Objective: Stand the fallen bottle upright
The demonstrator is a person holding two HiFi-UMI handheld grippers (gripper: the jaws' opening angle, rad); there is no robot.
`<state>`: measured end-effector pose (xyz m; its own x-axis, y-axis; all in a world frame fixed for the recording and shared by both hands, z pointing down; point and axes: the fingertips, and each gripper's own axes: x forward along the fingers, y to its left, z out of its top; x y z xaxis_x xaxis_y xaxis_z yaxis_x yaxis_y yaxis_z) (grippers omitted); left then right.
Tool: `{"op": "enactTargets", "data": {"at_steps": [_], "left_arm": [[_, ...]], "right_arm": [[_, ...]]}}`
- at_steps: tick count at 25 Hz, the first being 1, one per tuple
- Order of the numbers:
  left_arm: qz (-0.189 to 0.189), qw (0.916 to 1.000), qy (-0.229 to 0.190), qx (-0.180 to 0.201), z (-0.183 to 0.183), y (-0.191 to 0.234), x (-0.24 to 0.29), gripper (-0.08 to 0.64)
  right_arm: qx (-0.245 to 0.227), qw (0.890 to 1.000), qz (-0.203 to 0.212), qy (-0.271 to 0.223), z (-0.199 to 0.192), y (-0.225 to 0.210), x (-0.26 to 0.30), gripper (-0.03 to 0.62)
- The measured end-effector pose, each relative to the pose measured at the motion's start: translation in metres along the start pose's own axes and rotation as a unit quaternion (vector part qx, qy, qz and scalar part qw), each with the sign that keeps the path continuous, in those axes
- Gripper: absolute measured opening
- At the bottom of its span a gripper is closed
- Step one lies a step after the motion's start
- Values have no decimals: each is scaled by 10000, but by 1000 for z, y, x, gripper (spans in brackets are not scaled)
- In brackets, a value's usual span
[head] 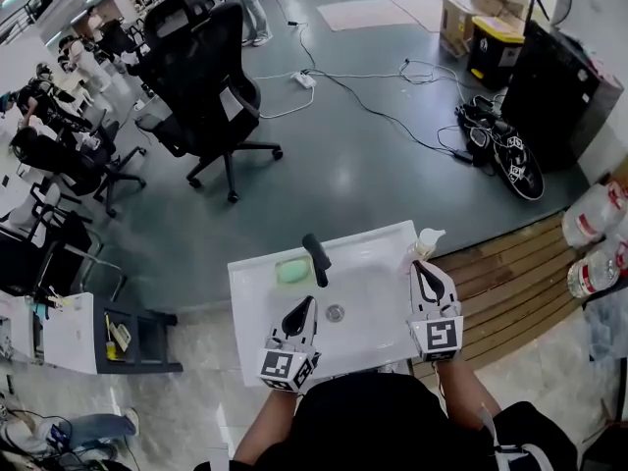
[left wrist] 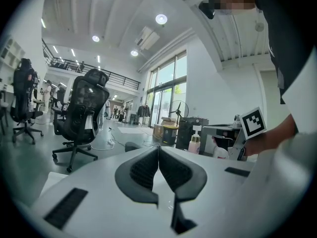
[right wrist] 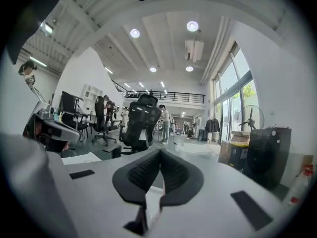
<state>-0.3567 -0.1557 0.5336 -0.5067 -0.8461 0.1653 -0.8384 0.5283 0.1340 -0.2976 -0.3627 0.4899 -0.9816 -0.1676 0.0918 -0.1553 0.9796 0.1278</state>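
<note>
A pale pump bottle [head: 424,244] stands upright on the right rear corner of the white sink [head: 257,285]; in the left gripper view the bottle [left wrist: 194,144] shows far right, upright. My right gripper [head: 417,264] is just in front of it, shut and empty, and the right gripper view shows its jaws [right wrist: 159,152] pressed together with nothing between them. My left gripper [head: 308,303] hovers over the basin near the drain [head: 336,313], also shut on nothing, as the left gripper view [left wrist: 158,150] confirms.
A black faucet [head: 317,258] and a green soap bar [head: 292,271] sit at the sink's back. A black office chair [head: 201,77] and floor cables [head: 392,116] lie beyond. Water jugs [head: 593,214] rest on a wooden platform [head: 510,283] to the right.
</note>
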Motion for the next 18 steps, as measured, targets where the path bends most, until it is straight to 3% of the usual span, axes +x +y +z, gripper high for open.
{"op": "enactTargets", "data": {"at_steps": [5,18], "left_arm": [[29,9997,-70,211,11,-4,-3,18],[115,9994,-134,303,18,-9,-12,18]], "right_arm": [[-127,9996,-17,-240,11,2,0,12],[-291,9974,557,-341,15,35,-4,11]]}}
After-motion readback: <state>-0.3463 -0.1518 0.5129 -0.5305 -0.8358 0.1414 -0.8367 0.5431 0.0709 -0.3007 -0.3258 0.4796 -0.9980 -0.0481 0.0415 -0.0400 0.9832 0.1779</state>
